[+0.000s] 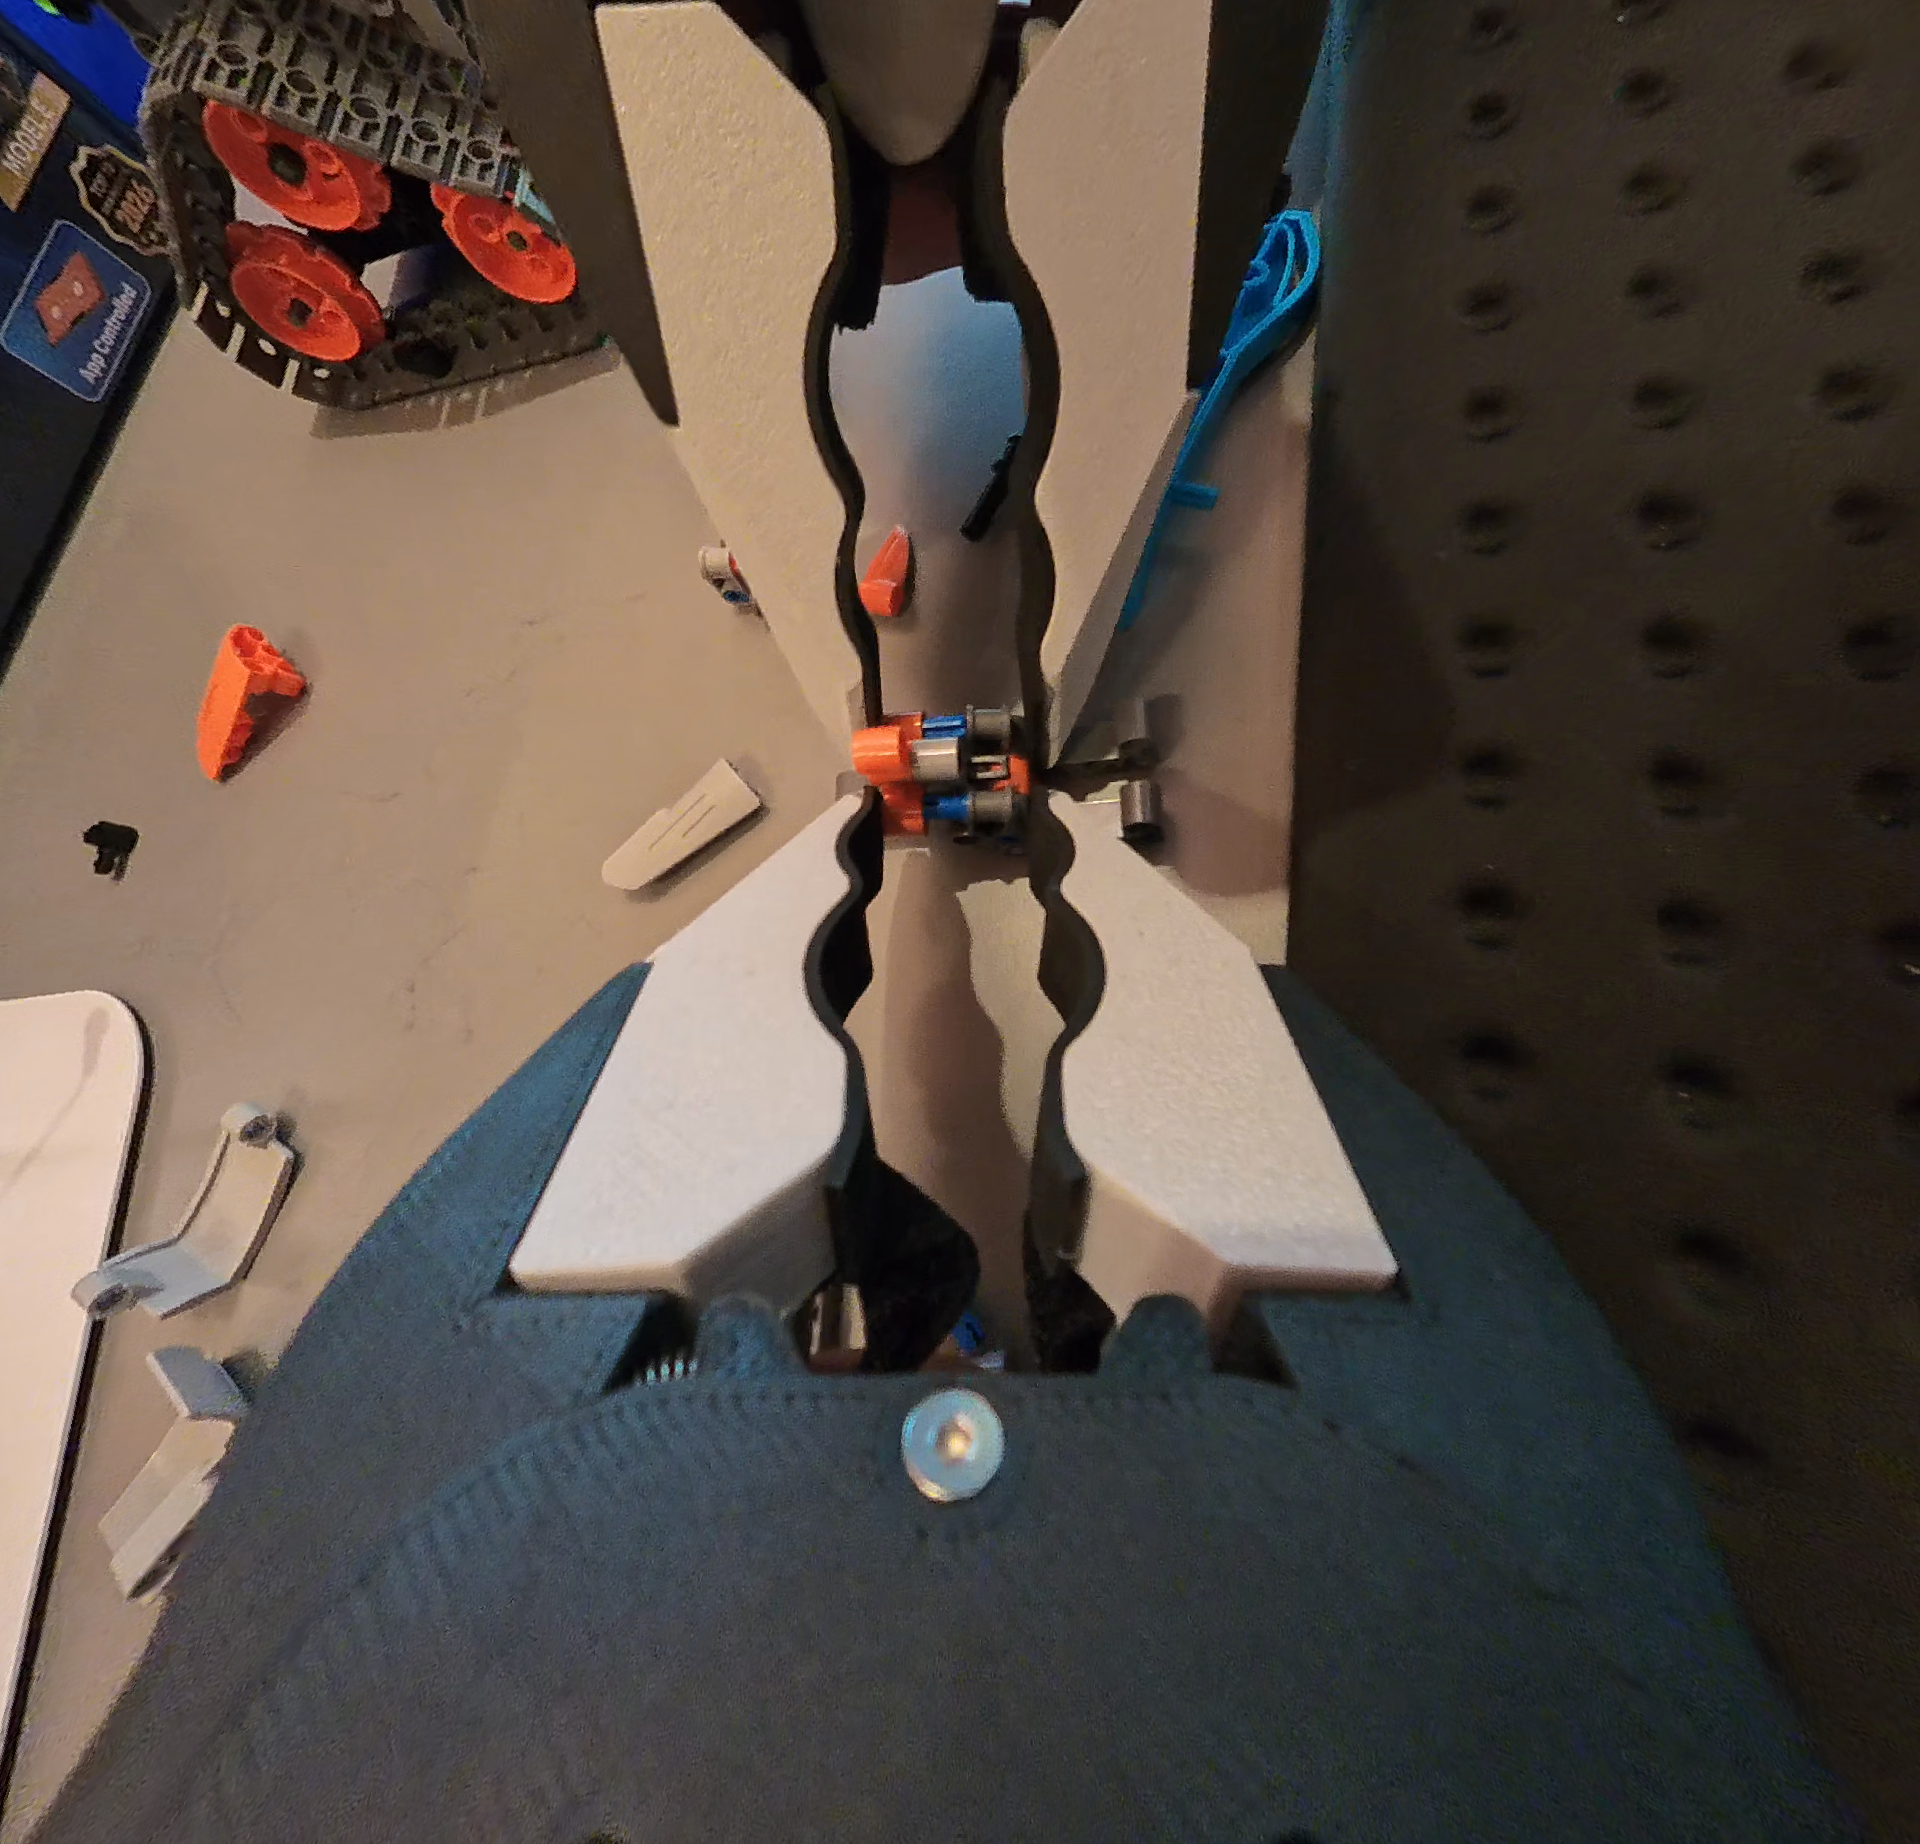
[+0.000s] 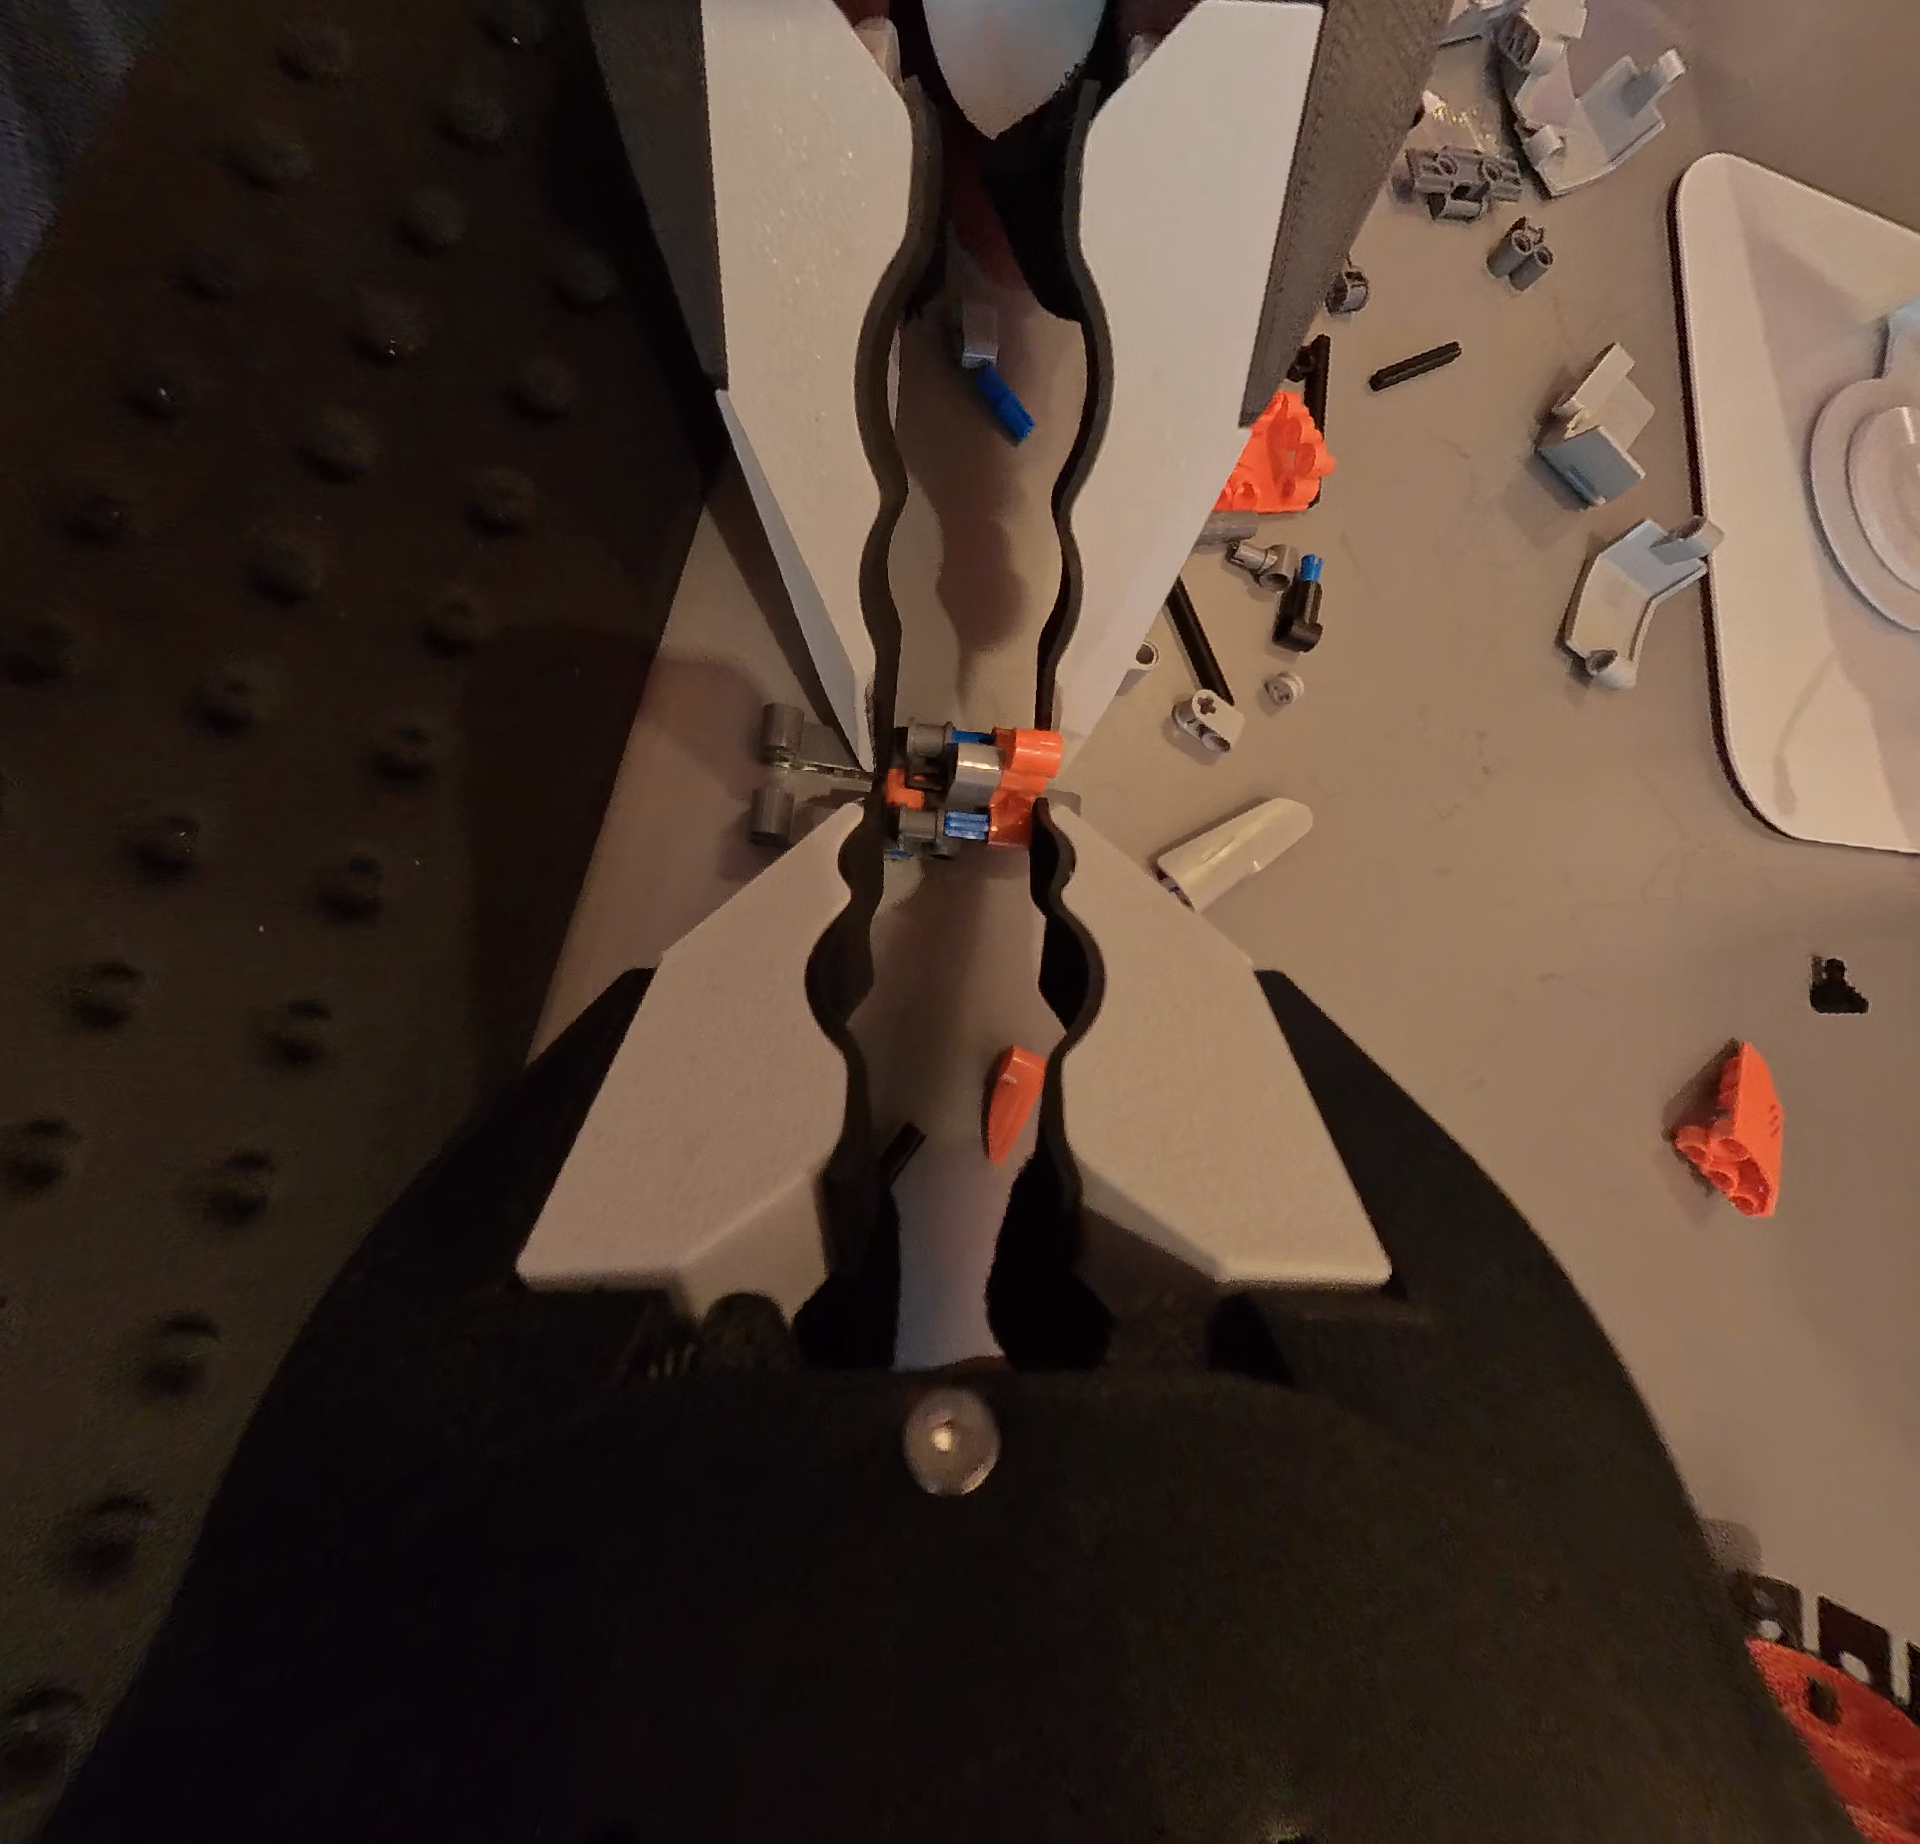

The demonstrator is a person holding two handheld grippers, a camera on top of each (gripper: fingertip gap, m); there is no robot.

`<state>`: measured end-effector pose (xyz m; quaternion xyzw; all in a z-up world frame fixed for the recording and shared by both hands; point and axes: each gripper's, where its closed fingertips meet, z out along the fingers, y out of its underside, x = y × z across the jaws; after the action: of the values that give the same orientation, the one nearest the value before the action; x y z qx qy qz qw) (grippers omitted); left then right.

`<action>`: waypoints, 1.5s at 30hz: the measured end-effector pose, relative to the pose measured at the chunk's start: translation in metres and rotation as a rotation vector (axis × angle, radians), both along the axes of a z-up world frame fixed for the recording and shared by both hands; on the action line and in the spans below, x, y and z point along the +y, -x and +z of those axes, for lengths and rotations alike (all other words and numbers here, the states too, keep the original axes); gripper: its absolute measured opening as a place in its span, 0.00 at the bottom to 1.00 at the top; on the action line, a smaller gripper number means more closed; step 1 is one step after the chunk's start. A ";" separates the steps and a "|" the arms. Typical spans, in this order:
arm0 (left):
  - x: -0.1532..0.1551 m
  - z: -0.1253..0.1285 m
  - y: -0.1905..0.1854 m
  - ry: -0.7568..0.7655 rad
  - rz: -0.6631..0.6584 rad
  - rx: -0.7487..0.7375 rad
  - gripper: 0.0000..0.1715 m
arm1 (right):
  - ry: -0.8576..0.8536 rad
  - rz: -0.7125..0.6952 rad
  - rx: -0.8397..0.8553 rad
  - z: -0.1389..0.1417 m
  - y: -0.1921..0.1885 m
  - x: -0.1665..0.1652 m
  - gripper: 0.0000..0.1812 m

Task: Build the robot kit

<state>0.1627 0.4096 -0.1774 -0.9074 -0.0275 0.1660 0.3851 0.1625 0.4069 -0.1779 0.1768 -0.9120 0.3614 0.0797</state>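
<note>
Over the grey worktop, my two tongs meet tip to tip, and both are pinching the same little brick assembly, an orange, grey and blue cluster held up off the surface. My left tongs come at it from one end and my right tongs from the other, so each camera looks straight at the opposite pair.

The worktop is plain matte grey and pretty cluttered with loose parts. In the left view there's a tracked vehicle with orange wheels near the far left corner, an orange wedge out on the left, and a pale grey fin just beside the tips. A white board sits at the left edge. A dark panel with rows of dimples runs along the right side, with a blue strip lying by it.

The right view shows more scattered grey bits in the far right corner.
</note>
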 end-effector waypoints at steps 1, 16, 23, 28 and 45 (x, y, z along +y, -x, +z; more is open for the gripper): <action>0.001 0.000 0.000 0.000 -0.005 0.006 0.15 | 0.005 0.002 0.002 0.000 0.000 0.001 0.14; 0.002 0.003 -0.001 0.002 0.003 -0.006 0.16 | 0.033 0.008 -0.017 0.000 -0.001 0.005 0.14; 0.005 0.006 -0.001 -0.016 0.001 0.018 0.12 | 0.051 0.002 -0.046 0.000 -0.001 0.006 0.14; 0.006 0.006 -0.001 -0.012 -0.012 0.028 0.13 | 0.051 0.005 -0.038 0.000 -0.001 0.008 0.14; 0.009 0.006 0.000 -0.029 -0.053 0.023 0.13 | 0.045 0.041 0.101 0.000 -0.001 0.010 0.14</action>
<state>0.1631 0.4190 -0.1715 -0.9002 -0.0015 0.1660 0.4026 0.1636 0.4174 -0.1777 0.2115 -0.8946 0.3742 0.1224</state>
